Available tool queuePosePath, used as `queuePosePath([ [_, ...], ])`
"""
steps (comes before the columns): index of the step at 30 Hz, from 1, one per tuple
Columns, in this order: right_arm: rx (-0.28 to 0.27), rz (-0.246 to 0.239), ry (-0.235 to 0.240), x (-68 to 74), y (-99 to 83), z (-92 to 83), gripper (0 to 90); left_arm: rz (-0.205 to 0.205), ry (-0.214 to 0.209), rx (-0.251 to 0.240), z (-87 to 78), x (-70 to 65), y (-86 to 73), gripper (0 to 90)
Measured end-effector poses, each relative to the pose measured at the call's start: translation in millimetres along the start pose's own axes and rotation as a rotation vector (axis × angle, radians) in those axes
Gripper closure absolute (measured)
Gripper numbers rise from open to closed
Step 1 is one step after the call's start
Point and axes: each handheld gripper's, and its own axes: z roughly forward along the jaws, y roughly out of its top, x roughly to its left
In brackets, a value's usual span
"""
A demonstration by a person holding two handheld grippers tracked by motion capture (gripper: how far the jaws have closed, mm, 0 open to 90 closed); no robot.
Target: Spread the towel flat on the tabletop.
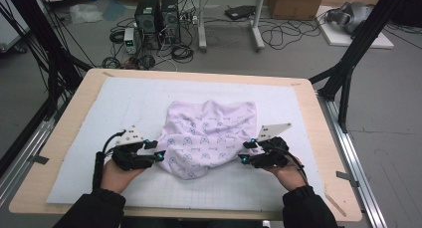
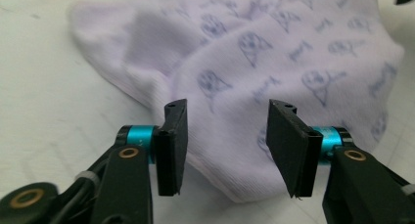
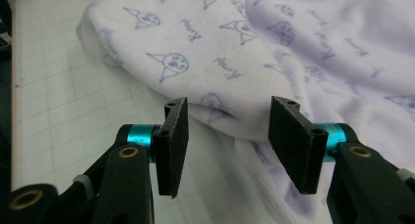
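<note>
Now both the left hand-held gripper [image 1: 160, 154] and right hand-held gripper [image 1: 242, 155] gape half-open, empty, beside the crumpled cloth [image 1: 209, 136].

In the high view, the small blue prints on the pale lilac cloth [image 1: 211, 138] are too small to read. In the left gripper view the cloth [image 2: 274, 62] runs off the top edge and its far prints blur. In the right gripper view the cloth [image 3: 293, 53] is cut off at the top and right edges.
</note>
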Motion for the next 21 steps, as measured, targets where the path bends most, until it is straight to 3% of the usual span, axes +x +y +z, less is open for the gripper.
queuePosePath([
  [3, 0.035, -0.004, -0.009, -2.2, 3.3, 17.9, 50.3, 0.01, -0.001, 0.065, 19.5, -2.2, -8.9, 52.6],
  [4, 0.037, 0.013, 0.001, -3.6, 4.9, 24.9, 53.4, 0.023, 0.014, 0.093, 25.8, -2.4, -11.0, 57.7],
  [6, 0.044, 0.011, -0.011, -4.8, 7.3, 33.5, 60.8, 0.043, 0.037, 0.088, 30.6, -2.4, -12.2, 70.1],
  [9, 0.061, 0.006, -0.012, -4.7, 8.5, 40.6, 72.0, 0.047, 0.025, 0.106, 30.8, -1.9, -9.6, 84.9],
  [10, 0.066, 0.004, 0.004, -5.0, 8.5, 41.1, 75.6, 0.046, 0.024, 0.107, 30.1, -2.7, -9.2, 85.9],
  [15, 0.057, 0.035, 0.057, -1.1, 6.5, 25.5, 78.8, 0.048, 0.006, 0.087, 16.2, -6.4, -6.6, 87.5],
  [17, 0.032, 0.026, 0.056, 5.0, 4.0, 13.8, 78.8, 0.048, 0.002, 0.061, 4.6, -9.9, -3.7, 87.5],
  [21, -0.007, 0.018, 0.105, 19.6, 0.3, -9.8, 78.9, 0.075, -0.001, 0.052, -18.4, -15.3, 3.7, 87.5],
])
